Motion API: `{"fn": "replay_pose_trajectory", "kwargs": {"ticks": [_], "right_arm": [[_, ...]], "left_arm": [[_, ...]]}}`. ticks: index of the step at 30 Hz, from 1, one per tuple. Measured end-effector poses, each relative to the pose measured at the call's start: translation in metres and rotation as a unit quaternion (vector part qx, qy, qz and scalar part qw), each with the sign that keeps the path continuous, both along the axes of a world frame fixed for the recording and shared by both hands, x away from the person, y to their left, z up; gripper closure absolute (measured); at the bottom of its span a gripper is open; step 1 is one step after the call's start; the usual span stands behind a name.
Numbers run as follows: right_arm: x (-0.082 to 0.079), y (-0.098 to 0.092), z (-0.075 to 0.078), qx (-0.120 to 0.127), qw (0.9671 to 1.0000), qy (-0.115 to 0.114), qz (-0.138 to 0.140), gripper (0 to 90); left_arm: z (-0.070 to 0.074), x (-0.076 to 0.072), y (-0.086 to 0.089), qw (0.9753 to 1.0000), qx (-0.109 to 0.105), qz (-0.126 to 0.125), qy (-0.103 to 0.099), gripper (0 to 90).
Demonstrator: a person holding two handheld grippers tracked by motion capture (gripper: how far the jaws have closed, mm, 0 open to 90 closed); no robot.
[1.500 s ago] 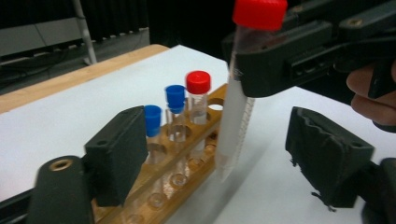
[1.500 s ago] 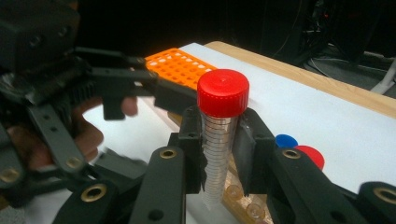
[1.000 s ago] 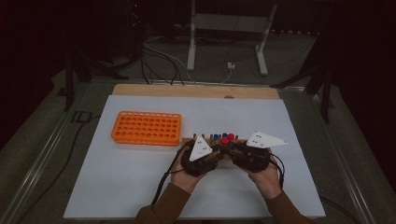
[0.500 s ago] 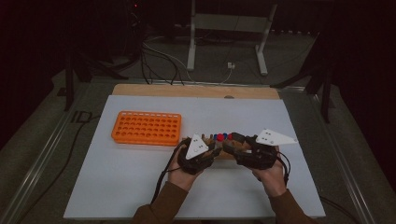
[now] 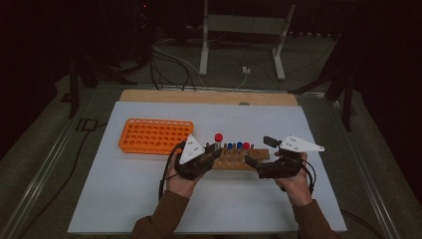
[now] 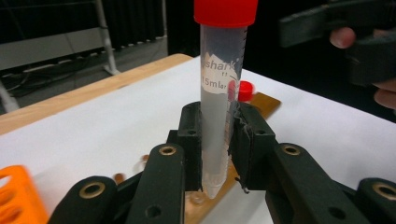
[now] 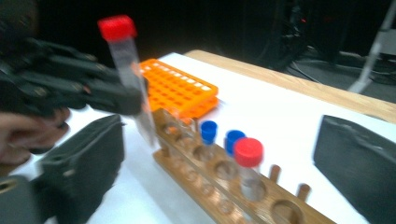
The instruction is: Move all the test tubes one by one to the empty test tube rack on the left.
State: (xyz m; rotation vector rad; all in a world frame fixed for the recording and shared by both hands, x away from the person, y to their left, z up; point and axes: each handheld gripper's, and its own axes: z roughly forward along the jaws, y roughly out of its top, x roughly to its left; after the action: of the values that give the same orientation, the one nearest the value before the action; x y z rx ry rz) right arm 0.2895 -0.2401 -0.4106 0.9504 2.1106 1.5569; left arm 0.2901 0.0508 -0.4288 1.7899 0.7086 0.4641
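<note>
Jaws of the left gripper (image 6: 215, 144) clamp one red-capped tube (image 6: 220, 93) upright, lifted just above the wooden rack (image 5: 239, 160) near the worktop's middle. Right gripper (image 5: 260, 149) stands open at the rack's right end. Three capped tubes remain racked: two blue, one red.

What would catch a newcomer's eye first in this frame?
The red-capped tube, clamped upright in the left gripper and lifted just above the wooden rack at mid-table. Next, the bright orange rack lying to the left on the white table. The right gripper sits open at the wooden rack's right end, where two blue-capped tubes and another red-capped one remain.
</note>
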Motion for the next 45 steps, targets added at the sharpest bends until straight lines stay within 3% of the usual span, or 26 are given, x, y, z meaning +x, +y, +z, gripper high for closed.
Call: {"fn": "replay_pose_trajectory", "kwargs": {"ticks": [10,18,22,34,45], "right_arm": [[0.003,-0.012,-0.002,0.009,0.9996,-0.001,-0.025,0.0],[0.001,-0.013,-0.001,0.01,0.9995,-0.004,-0.031,0.0],[0.001,-0.013,-0.001,0.012,0.9994,-0.004,-0.032,0.0],[0.001,-0.014,-0.001,0.011,0.9993,-0.005,-0.036,0.0],[0.001,-0.014,-0.001,0.011,0.9993,-0.008,-0.035,0.0]], "left_arm": [[0.003,0.01,0.033,0.9989,-0.007,0.044,-0.016,75.2],[-0.003,0.023,0.056,0.9951,-0.007,0.097,-0.021,75.2],[-0.008,0.029,0.06,0.994,-0.003,0.107,-0.024,75.2],[-0.032,0.048,0.064,0.9898,0.017,0.142,-0.005,75.2],[-0.056,0.06,0.062,0.9866,0.031,0.158,0.028,75.2]]}}
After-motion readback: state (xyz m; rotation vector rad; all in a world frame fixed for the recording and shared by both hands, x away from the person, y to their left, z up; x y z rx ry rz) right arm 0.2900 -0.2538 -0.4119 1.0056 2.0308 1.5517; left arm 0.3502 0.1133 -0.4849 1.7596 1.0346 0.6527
